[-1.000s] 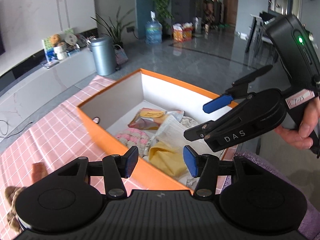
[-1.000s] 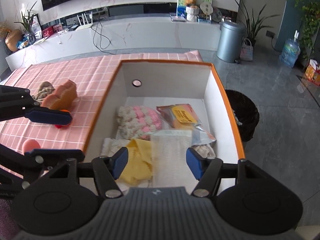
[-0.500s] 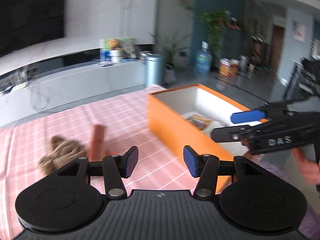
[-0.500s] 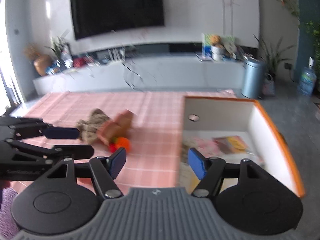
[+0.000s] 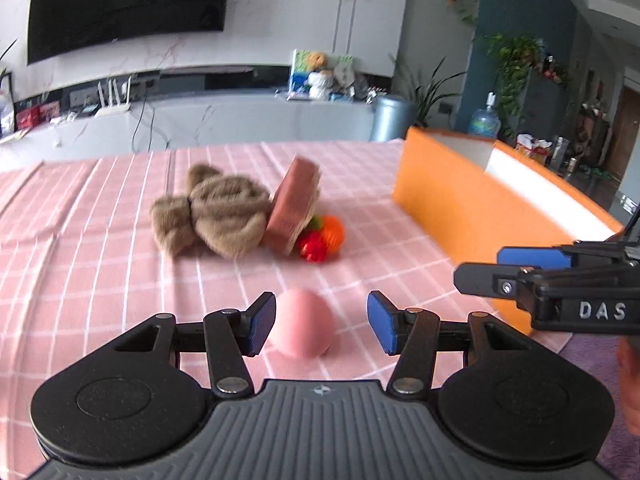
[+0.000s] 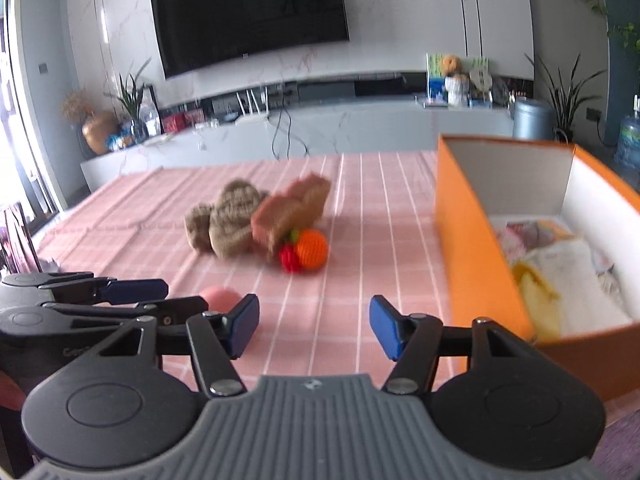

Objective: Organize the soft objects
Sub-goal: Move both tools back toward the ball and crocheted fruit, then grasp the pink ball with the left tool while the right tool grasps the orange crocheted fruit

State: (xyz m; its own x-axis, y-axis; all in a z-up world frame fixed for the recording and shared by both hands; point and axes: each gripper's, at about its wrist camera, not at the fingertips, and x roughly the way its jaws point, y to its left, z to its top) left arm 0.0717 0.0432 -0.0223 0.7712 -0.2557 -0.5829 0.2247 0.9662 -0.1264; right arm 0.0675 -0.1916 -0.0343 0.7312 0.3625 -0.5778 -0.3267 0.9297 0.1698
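A pink egg-shaped sponge (image 5: 304, 326) lies on the tablecloth between the fingers of my left gripper (image 5: 321, 326). It sits close to the left pad and clear of the right one, so this gripper is open. My right gripper (image 6: 314, 330) hovers over bare cloth with its jaws closing and nothing between them. Farther back lie a brown furry bundle (image 5: 212, 212), a brown sponge block (image 5: 292, 208) leaning on it, and a knitted orange-and-red fruit (image 5: 324, 236). The orange box (image 6: 472, 248) at the right holds folded cloths (image 6: 576, 288).
A pink checked tablecloth (image 6: 360, 200) covers the table. The right gripper (image 5: 480, 268) reaches in beside the box wall (image 5: 480, 208), with a hand (image 5: 628, 360) behind it. Beyond the table stand a long white cabinet and a grey bin (image 6: 532, 118).
Both views swung left from above the box to the open tablecloth and sank lower. The left gripper came down around the pink sponge. The right gripper's jaws narrowed slightly.
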